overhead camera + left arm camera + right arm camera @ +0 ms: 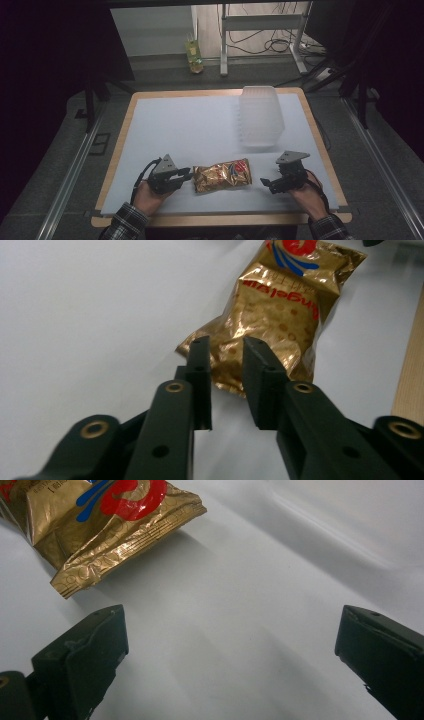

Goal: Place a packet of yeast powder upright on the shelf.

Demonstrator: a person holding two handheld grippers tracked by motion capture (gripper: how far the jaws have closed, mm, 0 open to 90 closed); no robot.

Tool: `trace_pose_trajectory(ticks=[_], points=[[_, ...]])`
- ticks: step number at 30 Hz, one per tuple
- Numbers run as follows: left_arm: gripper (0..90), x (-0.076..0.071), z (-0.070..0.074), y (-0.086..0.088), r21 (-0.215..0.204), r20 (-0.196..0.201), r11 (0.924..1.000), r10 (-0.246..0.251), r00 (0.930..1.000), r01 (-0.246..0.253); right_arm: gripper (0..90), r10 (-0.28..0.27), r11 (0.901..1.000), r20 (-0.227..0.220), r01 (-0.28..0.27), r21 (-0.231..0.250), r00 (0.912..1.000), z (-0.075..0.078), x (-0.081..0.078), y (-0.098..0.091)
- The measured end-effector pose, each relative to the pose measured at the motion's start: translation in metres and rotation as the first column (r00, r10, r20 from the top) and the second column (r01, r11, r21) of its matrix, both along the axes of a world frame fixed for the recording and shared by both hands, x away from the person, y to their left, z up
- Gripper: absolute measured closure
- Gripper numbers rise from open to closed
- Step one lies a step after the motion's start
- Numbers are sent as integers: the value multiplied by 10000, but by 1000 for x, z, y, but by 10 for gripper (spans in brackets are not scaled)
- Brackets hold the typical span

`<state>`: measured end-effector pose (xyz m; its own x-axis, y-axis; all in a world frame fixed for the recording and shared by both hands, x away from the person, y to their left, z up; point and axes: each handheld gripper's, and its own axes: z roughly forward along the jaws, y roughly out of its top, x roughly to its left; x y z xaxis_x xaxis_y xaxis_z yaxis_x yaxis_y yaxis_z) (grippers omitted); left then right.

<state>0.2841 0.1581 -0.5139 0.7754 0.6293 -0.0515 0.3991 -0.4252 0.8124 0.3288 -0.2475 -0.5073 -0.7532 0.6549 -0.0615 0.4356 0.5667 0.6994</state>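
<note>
White mat [200,125] roomy (snack bag [221,175] near front edge).

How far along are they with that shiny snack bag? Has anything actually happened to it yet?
Nothing looks done: the crinkly gold foil snack bag lies flat on the white table cover. In hand: the left gripper has its narrowly parted jaws at the bag's edge, not clamped. The right gripper waits wide open beside it. Gripping and moving it remain; the translucent plastic bin may be its destination.
</note>
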Motion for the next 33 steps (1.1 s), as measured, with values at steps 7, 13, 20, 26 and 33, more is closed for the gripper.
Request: trace_pose_trajectory(ticks=[7, 13, 20, 26, 33], points=[[870, 5, -1, -13, 148, 59, 9997, -178, 9998, 177, 8, 36, 10000, 7, -36, 48, 10000, 0, 1, 0], [896, 8, -5, -21, 234, 50, 9992, -337, 9994, 336, 8, 119, 9999, 64, -120, 107, 9999, 0, 1, 2], [896, 12, -10, -31, 440, 77, 9968, -669, 9977, 665, 8, 165, 9998, 55, -166, 82, 9998, 0, 1, 5], [897, 17, -16, -40, 653, -35, 9955, -692, 9976, 693, 7, 193, 9997, 113, -195, 114, 9997, 0, 1, 6], [900, 15, -20, -41, 815, -35, 9947, -624, 9980, 625, 8, 262, 9996, 77, -263, 127, 9996, 1, 0, 7]])
